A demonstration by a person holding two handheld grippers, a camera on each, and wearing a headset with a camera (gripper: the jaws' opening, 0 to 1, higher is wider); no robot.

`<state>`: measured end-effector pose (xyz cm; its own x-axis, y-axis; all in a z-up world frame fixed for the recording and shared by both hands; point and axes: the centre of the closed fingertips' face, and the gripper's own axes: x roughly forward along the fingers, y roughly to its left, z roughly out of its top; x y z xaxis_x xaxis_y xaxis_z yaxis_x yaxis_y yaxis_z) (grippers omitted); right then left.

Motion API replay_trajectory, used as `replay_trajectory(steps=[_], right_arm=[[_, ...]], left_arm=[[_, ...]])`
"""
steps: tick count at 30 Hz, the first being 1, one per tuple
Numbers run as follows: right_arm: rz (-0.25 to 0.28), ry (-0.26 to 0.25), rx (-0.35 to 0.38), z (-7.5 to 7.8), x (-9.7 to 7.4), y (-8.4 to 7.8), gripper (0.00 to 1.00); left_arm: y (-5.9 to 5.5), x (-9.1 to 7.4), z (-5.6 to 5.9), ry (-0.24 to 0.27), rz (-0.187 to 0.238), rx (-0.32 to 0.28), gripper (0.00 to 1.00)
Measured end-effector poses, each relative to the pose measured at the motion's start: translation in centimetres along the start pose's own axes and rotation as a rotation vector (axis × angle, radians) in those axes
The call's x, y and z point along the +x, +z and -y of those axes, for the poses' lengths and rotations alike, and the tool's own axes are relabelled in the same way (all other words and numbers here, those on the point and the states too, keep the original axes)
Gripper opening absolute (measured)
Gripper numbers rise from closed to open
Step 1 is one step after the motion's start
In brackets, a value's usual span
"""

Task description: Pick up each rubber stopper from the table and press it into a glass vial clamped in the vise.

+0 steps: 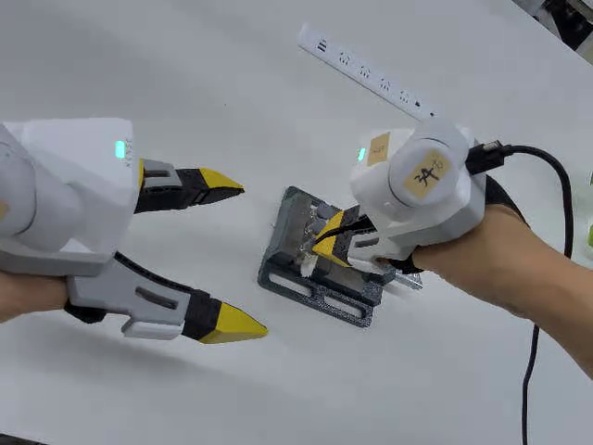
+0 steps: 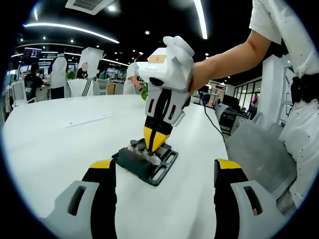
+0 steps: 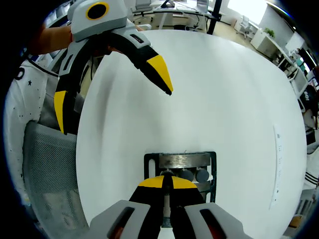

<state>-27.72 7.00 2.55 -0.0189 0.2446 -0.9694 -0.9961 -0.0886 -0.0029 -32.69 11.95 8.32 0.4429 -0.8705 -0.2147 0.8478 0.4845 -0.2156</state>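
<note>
A dark vise (image 1: 306, 287) sits mid-table, holding a row of glass vials. In the right gripper view two grey rubber stoppers (image 3: 194, 175) cap the vials beside my jaws. My right gripper (image 1: 329, 239) points down, shut, with its tips on the vial row (image 3: 167, 181); whatever lies under the tips is hidden. The left gripper view shows it from the side (image 2: 157, 138), tips down on the vise (image 2: 149, 167) beside a stoppered vial (image 2: 133, 144). My left gripper (image 1: 236, 255) hovers open left of the vise, with nothing between its fingers (image 2: 164, 167).
A white power strip (image 1: 371, 74) lies at the far side of the white table. A black cable (image 1: 547, 185) trails from the right gripper toward the near right. People and desks stand in the room beyond the table.
</note>
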Motion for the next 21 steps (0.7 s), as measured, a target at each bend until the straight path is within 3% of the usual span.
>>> replay_trajectory(steps=[21], right_arm=[[-0.002, 0.013, 0.011, 0.01, 0.16, 0.00, 0.00]], left_arm=[[-0.04, 0.06, 0.11, 0.000, 0.003, -0.002, 0.80]])
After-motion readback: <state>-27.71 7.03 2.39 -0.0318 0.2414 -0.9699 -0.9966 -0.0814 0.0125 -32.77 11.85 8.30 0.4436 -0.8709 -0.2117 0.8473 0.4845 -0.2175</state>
